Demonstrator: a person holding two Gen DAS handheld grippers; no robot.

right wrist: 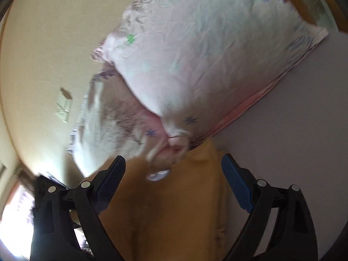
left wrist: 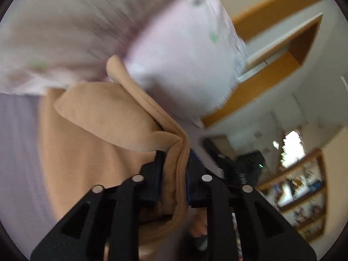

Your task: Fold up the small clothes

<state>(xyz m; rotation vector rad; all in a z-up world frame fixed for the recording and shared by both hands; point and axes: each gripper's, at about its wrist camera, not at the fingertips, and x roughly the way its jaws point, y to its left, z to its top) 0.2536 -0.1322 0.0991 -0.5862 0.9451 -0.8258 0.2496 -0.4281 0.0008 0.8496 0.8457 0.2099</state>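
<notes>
A tan garment [left wrist: 104, 117] lies partly on a pale lilac bed sheet [left wrist: 17, 143]. My left gripper [left wrist: 174, 158] is shut on a folded edge of the tan garment and holds it lifted, so the cloth bunches between the two fingers. In the right wrist view the same garment [right wrist: 174, 206] looks mustard-coloured and lies flat under my right gripper [right wrist: 174, 163], which is open and holds nothing. The view is blurred.
A pale pink floral pillow [right wrist: 206, 54] lies just beyond the garment, also in the left wrist view [left wrist: 184, 54]. A second floral pillow [right wrist: 113, 126] sits beside it. A wooden headboard [left wrist: 261, 82], wall and shelves [left wrist: 304, 195] show behind.
</notes>
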